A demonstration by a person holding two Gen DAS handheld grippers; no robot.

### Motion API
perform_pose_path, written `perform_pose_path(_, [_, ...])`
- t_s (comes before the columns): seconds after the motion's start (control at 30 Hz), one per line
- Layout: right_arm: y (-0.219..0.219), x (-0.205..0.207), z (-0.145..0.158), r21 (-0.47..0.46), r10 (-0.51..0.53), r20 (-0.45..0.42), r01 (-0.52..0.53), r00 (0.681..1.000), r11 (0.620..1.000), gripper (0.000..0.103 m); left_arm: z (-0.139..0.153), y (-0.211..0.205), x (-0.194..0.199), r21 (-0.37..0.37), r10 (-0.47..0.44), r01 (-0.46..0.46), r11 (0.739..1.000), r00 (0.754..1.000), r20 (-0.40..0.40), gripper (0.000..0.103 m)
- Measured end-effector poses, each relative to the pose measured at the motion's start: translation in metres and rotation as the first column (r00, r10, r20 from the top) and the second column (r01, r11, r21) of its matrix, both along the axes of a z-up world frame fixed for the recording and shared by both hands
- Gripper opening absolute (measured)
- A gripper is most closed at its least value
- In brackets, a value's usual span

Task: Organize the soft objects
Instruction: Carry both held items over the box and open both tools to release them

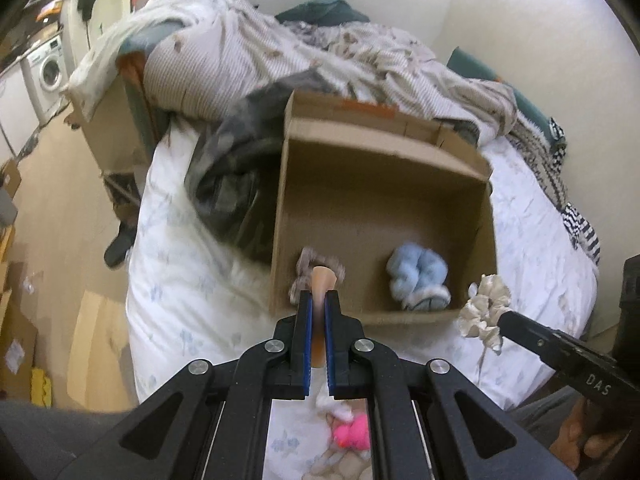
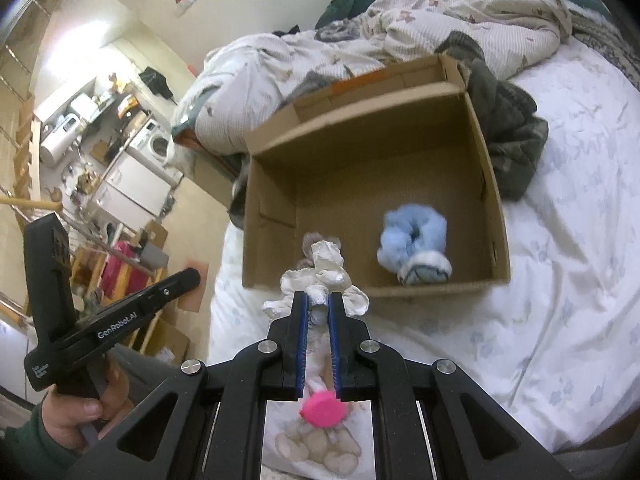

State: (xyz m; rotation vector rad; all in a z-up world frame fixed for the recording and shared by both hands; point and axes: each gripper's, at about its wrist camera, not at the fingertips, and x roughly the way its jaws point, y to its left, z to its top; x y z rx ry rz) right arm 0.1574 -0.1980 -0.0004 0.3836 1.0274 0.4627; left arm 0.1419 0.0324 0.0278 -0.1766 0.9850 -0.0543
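An open cardboard box (image 1: 280, 216) (image 2: 494, 200) lies on the bed. A fluffy light blue scrunchie (image 1: 418, 278) (image 2: 414, 246) lies inside it. A grey-brown scrunchie (image 1: 310, 260) (image 2: 310, 242) sits by the box's near left corner. My left gripper (image 1: 318, 300) is shut on a peach-coloured soft item (image 1: 322, 280) just in front of the box's near wall. My right gripper (image 2: 318, 300) is shut on a cream satin scrunchie (image 2: 326, 264) (image 1: 484, 310), held beside the box's near right corner. A pink fluffy item (image 1: 354, 434) (image 2: 322, 410) lies on the bed below the grippers.
A rumpled striped duvet (image 1: 240, 56) (image 2: 440, 20) and dark clothing (image 1: 228, 184) (image 2: 510, 136) lie behind and beside the box. White floral sheet (image 1: 192, 288) (image 2: 560, 280) surrounds it. The bed's left edge drops to a floor with boxes. A washing machine (image 1: 46, 74) stands far left.
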Motion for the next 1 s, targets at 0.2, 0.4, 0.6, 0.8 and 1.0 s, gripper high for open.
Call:
perform_pose_path(0.2, [-0.001, 0.025, 0.016, -0.015, 0.004, 0.037, -0.003, 0.999, 1.000, 0.012, 0.020, -0.005, 0.026, 0.027, -0.023, 0.022, 0.999, 0.999, 0.045, 0.005])
perform_pose_path(0.4, [-0.003, 0.053, 0.019, -0.046, -0.010, 0.065, 0.013, 0.998, 0.999, 0.012, 0.019, -0.013, 0.050, 0.054, -0.038, 0.035, 0.998, 0.997, 0.068, 0.005])
perform_pose_path(0.6, [-0.011, 0.068, -0.011, -0.041, -0.057, 0.042, 0.059, 0.997, 0.997, 0.012, -0.006, -0.020, 0.070, 0.049, -0.049, 0.045, 0.998, 0.997, 0.068, 0.005])
perform_pose_path(0.8, [-0.005, 0.074, -0.032, -0.071, -0.049, -0.005, 0.049, 0.999, 0.996, 0.012, -0.042, -0.020, 0.075, 0.025, -0.061, 0.060, 0.998, 0.998, 0.019, 0.005])
perform_pose_path(1.0, [0.003, 0.079, -0.045, -0.095, -0.021, -0.034, 0.018, 0.999, 0.995, 0.012, -0.055, -0.019, 0.076, 0.022, -0.058, 0.058, 0.998, 0.998, -0.001, 0.005])
